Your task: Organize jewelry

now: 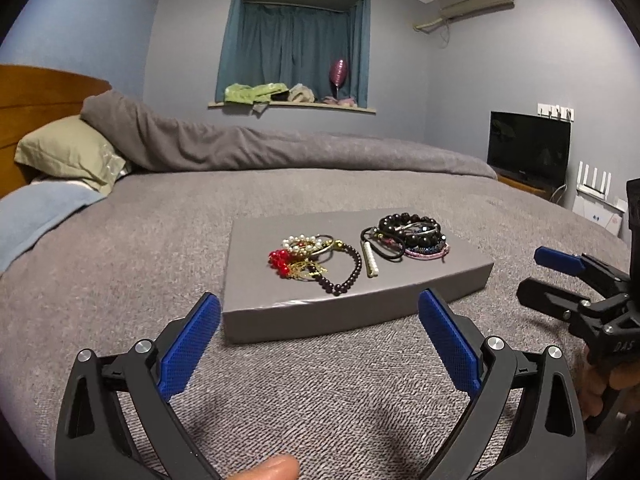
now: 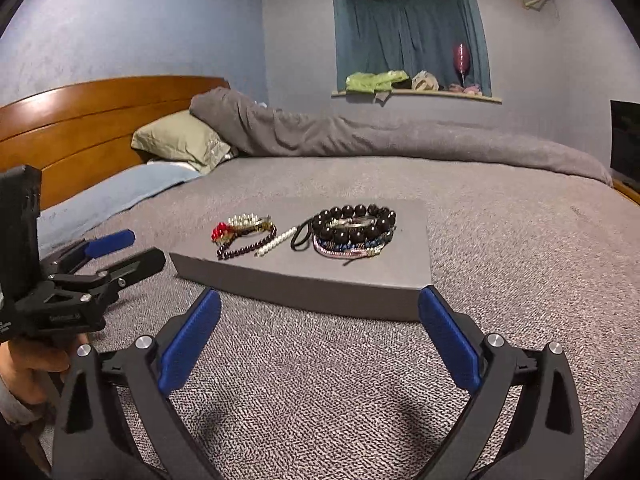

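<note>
Left tool (image 1: 320,312) and right tool (image 2: 320,312) both released, jaws wide, nothing gripped; held low over the grey bed (image 1: 140,240), aimed at the flat grey box (image 2: 408,224), short of its near edge. On box top: left pile w/ red beads (image 1: 280,262) & pearls; dark bead strand (image 1: 346,270); pearl bar (image 1: 371,262), long axis running near-to-far; right stack w/ black bead bracelet (image 2: 354,222).

The black left gripper with blue ribbed pads (image 1: 319,300) is held low with its jaws spread wide. The black right gripper with blue pads (image 2: 319,298) is held likewise (nothing is gripped), level beside it.
</note>
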A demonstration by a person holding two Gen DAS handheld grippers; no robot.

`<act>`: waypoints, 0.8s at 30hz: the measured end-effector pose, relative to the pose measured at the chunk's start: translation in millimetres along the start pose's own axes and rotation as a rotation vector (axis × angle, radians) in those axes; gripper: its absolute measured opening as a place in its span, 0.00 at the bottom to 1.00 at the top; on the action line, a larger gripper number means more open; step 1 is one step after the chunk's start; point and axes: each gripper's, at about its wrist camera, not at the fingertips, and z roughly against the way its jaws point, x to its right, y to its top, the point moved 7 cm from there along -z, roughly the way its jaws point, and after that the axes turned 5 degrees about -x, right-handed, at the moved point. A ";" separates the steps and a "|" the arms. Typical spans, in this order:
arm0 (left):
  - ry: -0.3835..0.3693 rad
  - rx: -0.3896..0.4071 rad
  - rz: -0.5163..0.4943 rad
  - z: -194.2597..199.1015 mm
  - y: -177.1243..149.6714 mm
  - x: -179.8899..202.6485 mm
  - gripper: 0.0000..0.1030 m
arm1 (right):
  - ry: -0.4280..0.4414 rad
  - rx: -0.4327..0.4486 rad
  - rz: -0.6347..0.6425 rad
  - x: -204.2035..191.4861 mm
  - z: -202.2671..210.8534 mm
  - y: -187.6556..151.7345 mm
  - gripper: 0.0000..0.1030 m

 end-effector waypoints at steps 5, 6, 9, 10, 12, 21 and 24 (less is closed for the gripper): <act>0.003 -0.001 -0.015 -0.3 -0.2 2.0 0.95 | -0.007 0.006 0.003 -0.3 0.6 -0.5 0.95; 0.002 0.001 -0.016 0.1 -0.1 2.1 0.95 | -0.008 0.009 0.005 -0.7 1.1 -0.3 0.95; 0.001 0.008 -0.013 1.7 0.0 1.8 0.95 | -0.007 0.013 0.006 -1.7 1.2 -0.3 0.95; 0.001 0.009 -0.012 1.8 0.0 1.6 0.95 | -0.006 0.014 0.005 -1.6 1.3 -0.4 0.95; 0.001 0.008 -0.013 1.5 -0.1 1.8 0.95 | -0.005 0.015 0.004 -1.4 1.6 -0.5 0.95; 0.001 0.004 -0.014 0.9 -0.5 1.8 0.95 | -0.005 0.016 0.011 -1.6 3.3 -1.0 0.95; 0.001 0.004 -0.015 0.9 -0.5 1.9 0.95 | -0.005 0.017 0.012 -2.0 3.8 -0.6 0.95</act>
